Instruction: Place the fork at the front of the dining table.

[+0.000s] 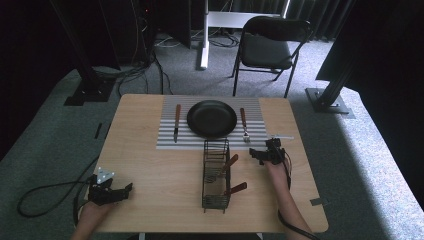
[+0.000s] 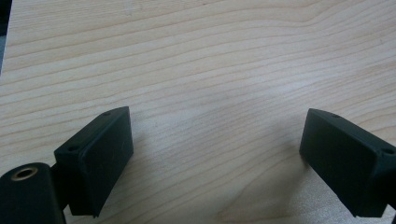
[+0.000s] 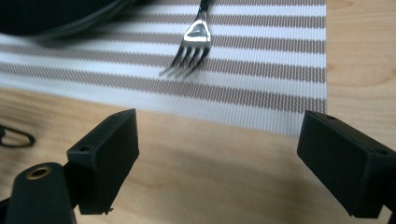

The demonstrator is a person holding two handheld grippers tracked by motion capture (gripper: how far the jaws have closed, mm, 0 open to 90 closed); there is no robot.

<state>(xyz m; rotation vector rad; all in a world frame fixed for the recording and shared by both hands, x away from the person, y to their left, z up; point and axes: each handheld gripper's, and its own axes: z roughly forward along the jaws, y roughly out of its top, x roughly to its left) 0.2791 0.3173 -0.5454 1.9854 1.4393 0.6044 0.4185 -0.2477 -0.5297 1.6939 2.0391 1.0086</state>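
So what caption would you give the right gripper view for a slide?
Open right hand-held gripper hovering over the wooden table, facing a fork on the striped placemat.

Both grippers, the left gripper (image 1: 111, 192) and right gripper (image 1: 267, 154), hover low with fingers (image 3: 106, 161) spread wide, gripping nothing.

A folding chair (image 1: 267, 47) stands at upper centre-right of the high view. A dark stand base (image 1: 89, 92) sits upper left; another base (image 1: 327, 102) sits at right.
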